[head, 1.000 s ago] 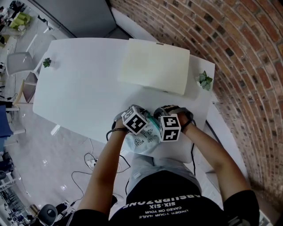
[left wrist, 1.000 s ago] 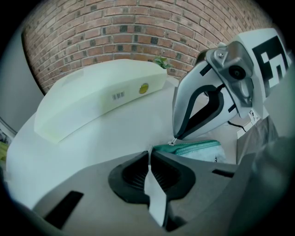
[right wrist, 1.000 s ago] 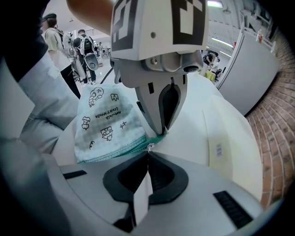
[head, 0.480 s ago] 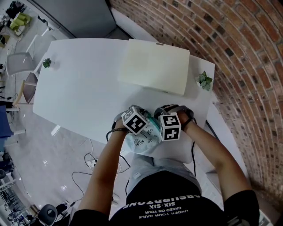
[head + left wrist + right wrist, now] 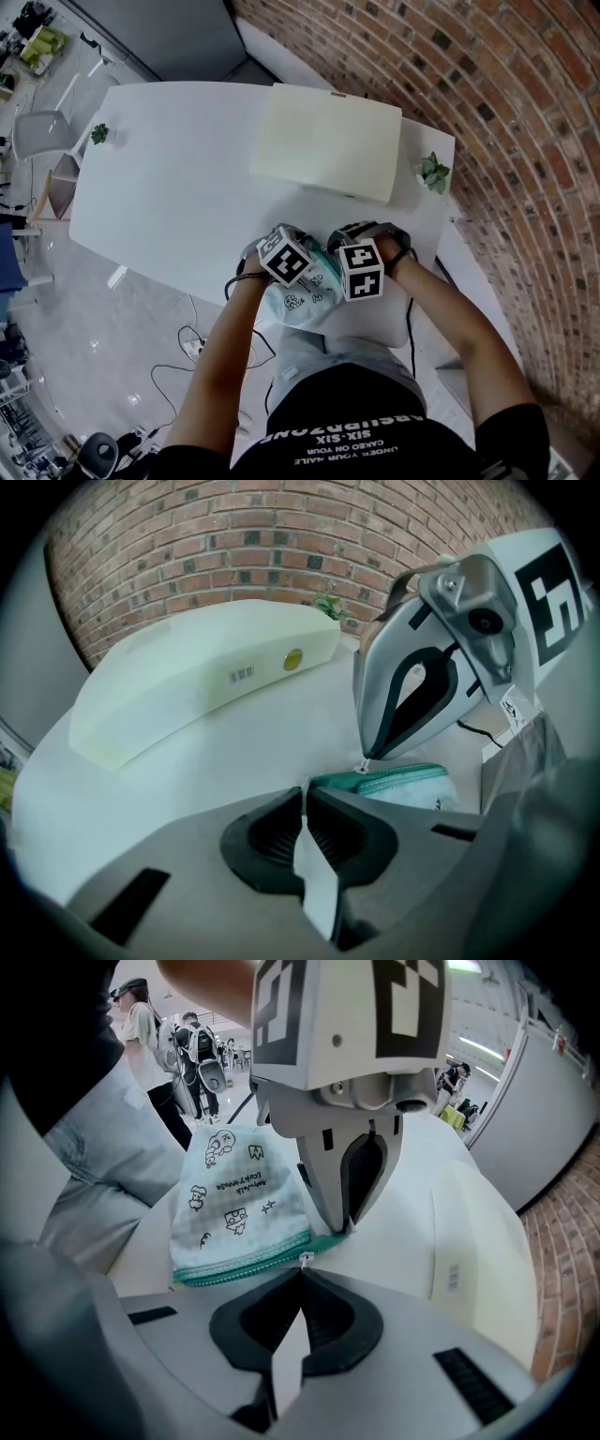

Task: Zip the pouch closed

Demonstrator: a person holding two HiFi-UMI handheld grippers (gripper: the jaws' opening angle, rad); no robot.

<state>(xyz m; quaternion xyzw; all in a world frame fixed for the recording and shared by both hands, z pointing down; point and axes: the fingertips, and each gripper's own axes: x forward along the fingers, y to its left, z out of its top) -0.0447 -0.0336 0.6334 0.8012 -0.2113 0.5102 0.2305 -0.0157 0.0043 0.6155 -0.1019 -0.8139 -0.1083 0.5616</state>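
While the white cartoon-printed fabric pouch (image 5: 239,1206) lies at the near right edge of the white table (image 5: 169,187), one end of its green zip edge (image 5: 246,1267) is pinched by the closed left gripper (image 5: 304,791); the small metal zip pull (image 5: 305,1258) is clamped in the closed right gripper (image 5: 300,1277).

Both arms out front: left forearm (image 5: 217,361) and right forearm (image 5: 457,330) angle inward, so the grippers meet nose to nose. Both point steeply down, marker cubes side by side. Left gripper (image 5: 305,785): jaws closed, pinching the corner of the pouch (image 5: 239,1208). Right gripper (image 5: 300,1269): jaws closed on the zipper pull (image 5: 303,1258). The two tips sit just beside each other.
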